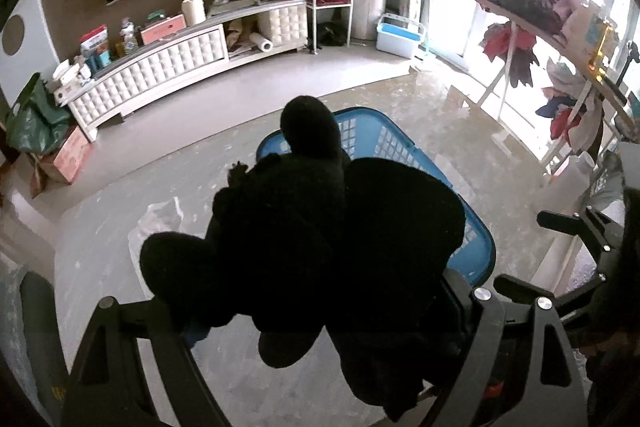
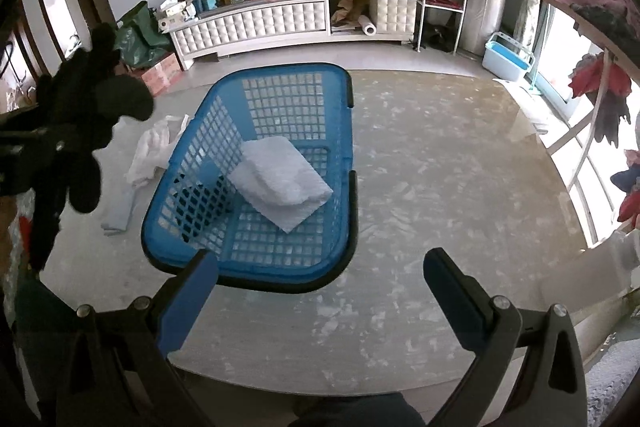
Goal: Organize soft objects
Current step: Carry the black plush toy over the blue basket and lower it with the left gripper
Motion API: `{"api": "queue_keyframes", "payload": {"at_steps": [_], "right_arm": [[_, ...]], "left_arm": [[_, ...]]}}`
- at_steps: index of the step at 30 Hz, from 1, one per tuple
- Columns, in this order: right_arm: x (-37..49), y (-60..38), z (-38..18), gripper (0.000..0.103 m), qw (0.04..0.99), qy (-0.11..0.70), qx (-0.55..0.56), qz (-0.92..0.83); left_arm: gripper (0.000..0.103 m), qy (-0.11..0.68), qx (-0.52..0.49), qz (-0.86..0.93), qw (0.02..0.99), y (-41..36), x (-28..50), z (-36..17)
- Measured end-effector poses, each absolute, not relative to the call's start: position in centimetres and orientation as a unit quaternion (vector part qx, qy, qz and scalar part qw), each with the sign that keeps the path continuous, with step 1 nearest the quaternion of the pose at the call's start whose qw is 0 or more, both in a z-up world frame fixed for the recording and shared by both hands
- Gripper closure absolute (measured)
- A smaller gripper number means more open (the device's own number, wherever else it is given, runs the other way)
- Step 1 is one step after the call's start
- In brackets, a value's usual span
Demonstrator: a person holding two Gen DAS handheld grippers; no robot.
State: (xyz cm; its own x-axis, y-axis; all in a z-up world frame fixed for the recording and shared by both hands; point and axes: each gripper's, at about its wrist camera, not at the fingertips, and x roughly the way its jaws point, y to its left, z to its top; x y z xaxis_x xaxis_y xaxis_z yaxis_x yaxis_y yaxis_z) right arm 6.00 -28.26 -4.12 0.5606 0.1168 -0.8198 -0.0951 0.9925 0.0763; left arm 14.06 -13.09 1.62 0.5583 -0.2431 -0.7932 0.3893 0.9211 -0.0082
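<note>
So the landmark here is the blue plastic lattice laundry basket [image 2: 260,179] sitting on the pale marbled floor [image 2: 440,187], and I'm going left to right off that.

Left of the basket and up in the air, the left gripper [image 1: 320,311] is clamping down on a black fuzzy plush toy [image 1: 304,227], which is bulging out between the jaws with stubby limbs sticking off it. From the left wrist view the toy is hanging over the basket's near side, so I'm guessing it's about to get dropped in. On the floor just left of the basket, a crumpled white cloth [image 2: 154,147] and a pale blue strip of fabric [image 2: 120,211] are lying loose, not sorted yet.

Inside the basket, 1 folded white towel [image 2: 280,181] is lying on the lattice bottom, roughly in the middle. There's also a dark patch near its left wall, but I can't tell what that is.

On the basket's near-right side, the right gripper [image 2: 320,291] is hovering with its blue-padded jaws spread wide and nothing between them, aimed at the basket's near rim.

Progress-wise I'd call it early to midway: 1 item in, 1 in the air, at least 2 on the floor. Far right of the basket, a rack with pink and red clothes [image 2: 600,95] is hanging by the window, and whether that's part of the job I can't say.
</note>
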Motion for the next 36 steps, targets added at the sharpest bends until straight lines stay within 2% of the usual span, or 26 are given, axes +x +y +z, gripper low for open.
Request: {"api": "queue_keyframes", "payload": {"at_steps": [16, 36], "right_arm": [[7.8, -30.9, -6.1, 0.0, 0.876, 0.476, 0.052, 0.051], [8.3, -32.5, -7.5, 0.0, 0.866, 0.488, 0.089, 0.063]], "left_arm": [[0.017, 0.471, 0.136, -0.22, 0.843, -18.9, 20.0, -3.1], [0.017, 0.53, 0.224, -0.237, 0.783, -23.9, 22.3, -9.6]]}}
